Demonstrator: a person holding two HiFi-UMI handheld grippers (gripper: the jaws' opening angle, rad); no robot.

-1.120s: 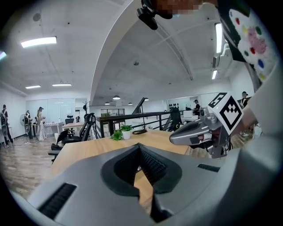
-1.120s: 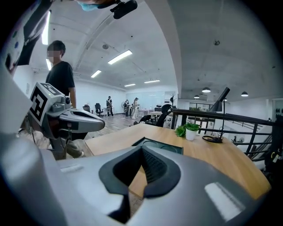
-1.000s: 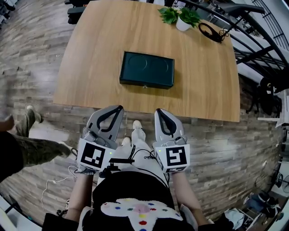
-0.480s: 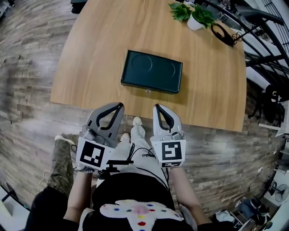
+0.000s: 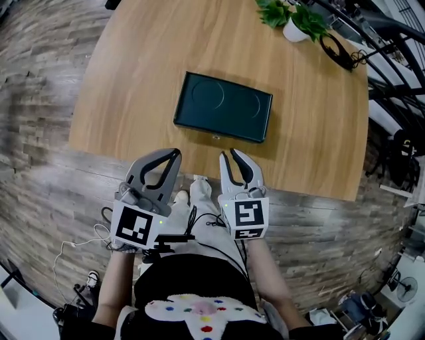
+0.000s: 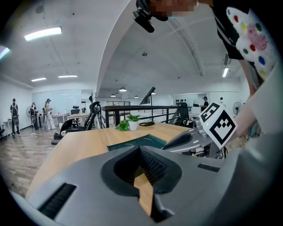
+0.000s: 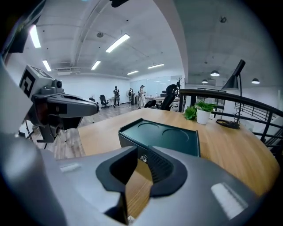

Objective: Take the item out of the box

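A dark green box (image 5: 222,116) lies flat on the wooden table (image 5: 133,80), lid down, with two round shapes pressed into the lid and a small latch (image 5: 214,137) on its near side. My left gripper (image 5: 176,153) is shut and empty, its tip just short of the table's near edge, left of the box. My right gripper (image 5: 226,157) is shut and empty too, at the table edge just in front of the latch. The right gripper view has the box (image 7: 163,134) straight ahead past the right gripper (image 7: 142,153). In the left gripper view the box (image 6: 141,141) lies beyond the left gripper (image 6: 141,151).
A potted plant (image 5: 295,20) and a black cable loop (image 5: 339,52) sit at the table's far right corner. A dark metal railing (image 5: 392,73) runs along the right. The person's shoes (image 5: 189,192) stand on the wood-pattern floor (image 5: 40,166) between the grippers.
Both grippers have edged closer to the table's near edge, the right one toward the box's latch. A bystander's leg at the left has left the view. Both grippers stayed shut.
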